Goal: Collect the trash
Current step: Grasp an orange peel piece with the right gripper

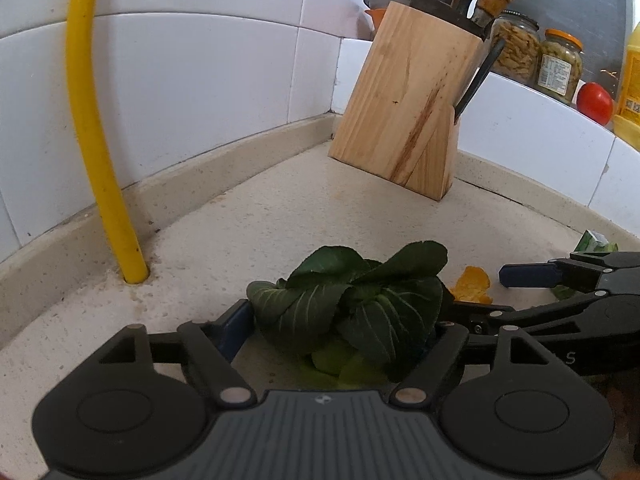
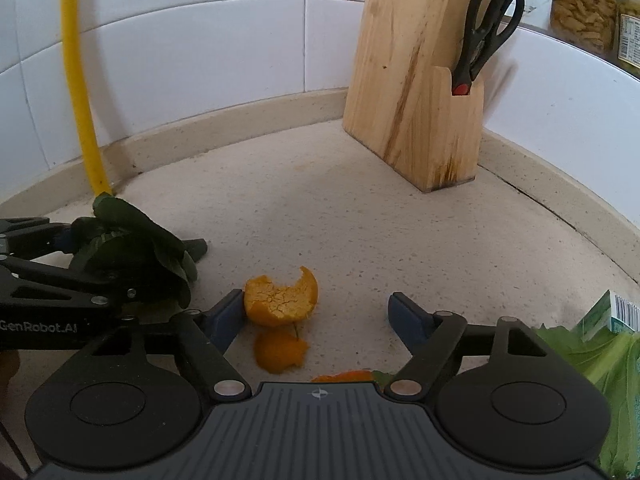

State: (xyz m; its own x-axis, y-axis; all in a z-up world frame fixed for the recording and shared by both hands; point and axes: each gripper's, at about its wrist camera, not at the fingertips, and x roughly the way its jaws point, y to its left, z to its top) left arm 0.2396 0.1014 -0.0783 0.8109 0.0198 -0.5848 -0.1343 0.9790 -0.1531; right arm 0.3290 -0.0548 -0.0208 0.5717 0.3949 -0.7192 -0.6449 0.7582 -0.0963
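Observation:
A bunch of dark green bok choy (image 1: 352,304) lies on the speckled counter (image 1: 320,216) between the fingers of my left gripper (image 1: 340,316). Its jaws stand wide and open around the leaves, and the right pad is hidden behind them. In the right wrist view the same greens (image 2: 132,240) sit at the left inside the left gripper (image 2: 128,244). My right gripper (image 2: 316,316) is open. A curled orange peel (image 2: 280,300) rests against its left finger (image 2: 228,316), with a second peel piece (image 2: 280,350) just behind. The left wrist view shows that peel (image 1: 472,284) beside the right gripper (image 1: 500,292).
A wooden knife block (image 1: 408,104) with scissors (image 2: 488,28) stands in the tiled corner. A yellow pipe (image 1: 92,120) rises from the counter at the left. Jars (image 1: 516,48), a tomato (image 1: 595,102) and a yellow bottle (image 1: 630,80) line the ledge. A green carton (image 2: 616,312) and pale leaves (image 2: 592,360) lie at the right.

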